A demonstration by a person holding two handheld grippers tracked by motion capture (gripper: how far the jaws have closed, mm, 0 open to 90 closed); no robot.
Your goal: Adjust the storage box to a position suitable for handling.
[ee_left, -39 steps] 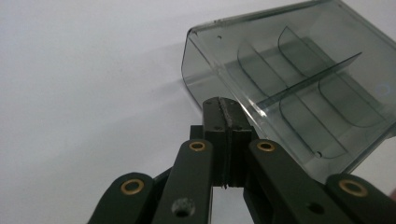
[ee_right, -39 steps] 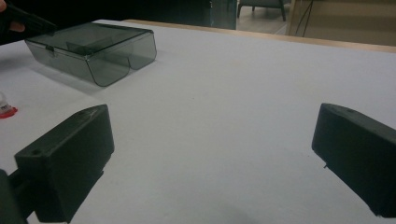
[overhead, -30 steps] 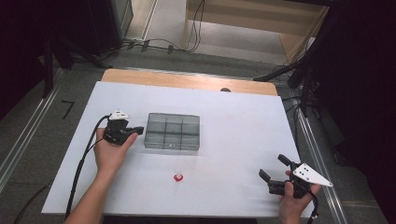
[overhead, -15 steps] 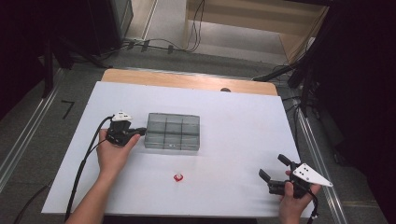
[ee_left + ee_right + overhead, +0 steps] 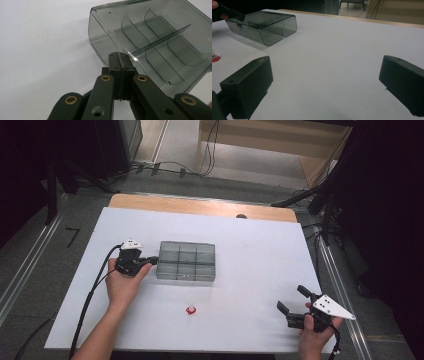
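A smoky clear compartment box [image 5: 186,261] lies open-topped at the middle of the white table [image 5: 250,245]. My left gripper [image 5: 152,261] is shut, its joined tips right at the box's left wall. In the left gripper view the closed jaws [image 5: 121,56] meet the rim of the box [image 5: 155,37], with nothing visible between them. A small red-and-white piece [image 5: 191,310] lies on the table in front of the box. Near the front right corner my right gripper [image 5: 291,297] stands open and empty. Its view shows the box [image 5: 262,23], the left gripper [image 5: 232,13] and the red piece [image 5: 214,58].
A wooden strip [image 5: 200,206] runs along the table's far edge. Cables [image 5: 165,167] trail on the floor beyond it, and dark stands [image 5: 330,195] rise at the right. Each gripper's cable hangs off the table's front edge.
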